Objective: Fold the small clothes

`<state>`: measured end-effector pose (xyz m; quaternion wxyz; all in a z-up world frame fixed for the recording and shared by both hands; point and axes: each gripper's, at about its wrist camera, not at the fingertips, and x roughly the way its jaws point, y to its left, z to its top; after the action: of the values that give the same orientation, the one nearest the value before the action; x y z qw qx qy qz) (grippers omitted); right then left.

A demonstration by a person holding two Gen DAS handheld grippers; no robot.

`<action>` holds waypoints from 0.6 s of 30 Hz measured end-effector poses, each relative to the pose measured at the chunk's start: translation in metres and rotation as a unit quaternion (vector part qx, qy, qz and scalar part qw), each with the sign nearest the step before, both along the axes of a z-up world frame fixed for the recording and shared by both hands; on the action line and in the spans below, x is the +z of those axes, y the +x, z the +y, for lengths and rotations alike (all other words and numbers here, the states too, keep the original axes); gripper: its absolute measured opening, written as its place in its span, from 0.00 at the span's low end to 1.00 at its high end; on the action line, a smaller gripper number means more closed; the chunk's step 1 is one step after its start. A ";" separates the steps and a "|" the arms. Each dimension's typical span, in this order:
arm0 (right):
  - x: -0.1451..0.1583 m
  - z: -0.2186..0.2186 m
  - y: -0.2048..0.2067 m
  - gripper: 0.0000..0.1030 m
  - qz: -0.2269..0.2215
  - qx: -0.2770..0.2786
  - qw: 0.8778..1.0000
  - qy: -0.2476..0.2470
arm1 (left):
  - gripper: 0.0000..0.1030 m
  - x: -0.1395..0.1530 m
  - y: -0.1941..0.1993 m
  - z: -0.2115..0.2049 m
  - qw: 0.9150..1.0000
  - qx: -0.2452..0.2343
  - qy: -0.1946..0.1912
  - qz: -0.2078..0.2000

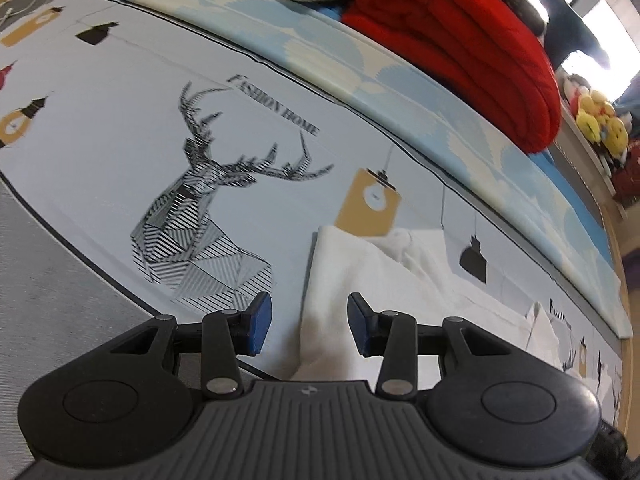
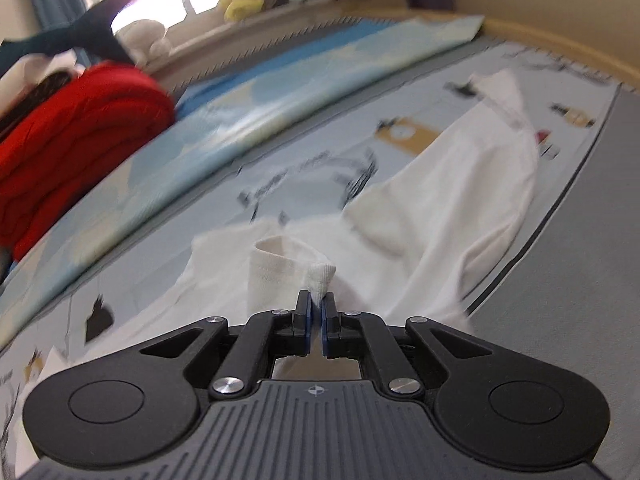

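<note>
Pale printed bedsheet [image 1: 120, 128] reading "FASHION HOME" above striped deer head, left gripper [image 1: 309, 322] spread wide over white cotton garment [image 1: 360, 280], right gripper [image 2: 316, 314] pinching its ribbed hem, folded red fleece blanket [image 1: 460, 48] beyond.

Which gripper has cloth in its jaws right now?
The right gripper: its jaws are shut on a hem corner of the white garment. The left gripper has its jaws apart, holding nothing.

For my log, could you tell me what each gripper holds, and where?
Right gripper: the white garment, pinched at a ribbed hem edge. Left gripper: nothing, jaws open.
</note>
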<state>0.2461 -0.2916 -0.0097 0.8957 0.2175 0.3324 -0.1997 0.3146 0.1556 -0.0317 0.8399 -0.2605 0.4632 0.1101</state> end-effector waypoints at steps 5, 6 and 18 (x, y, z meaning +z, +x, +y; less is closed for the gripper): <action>-0.020 -0.010 0.014 0.08 0.060 0.016 0.997 0.036 | 0.40 -0.001 0.001 -0.011 1.000 -0.022 -0.002 0.000; -0.023 -0.012 0.013 0.09 0.070 0.006 0.997 0.031 | 0.39 0.000 0.001 -0.014 0.999 -0.031 -0.005 0.000; 0.020 -0.002 -0.003 0.30 -0.028 -0.021 0.997 -0.068 | 0.28 0.000 0.004 -0.059 0.985 -0.167 0.049 0.011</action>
<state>0.2436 -0.2933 0.0102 0.9130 0.1688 0.2883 -0.2342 0.3186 0.0964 -0.0320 0.8532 -0.1363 0.5033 -0.0062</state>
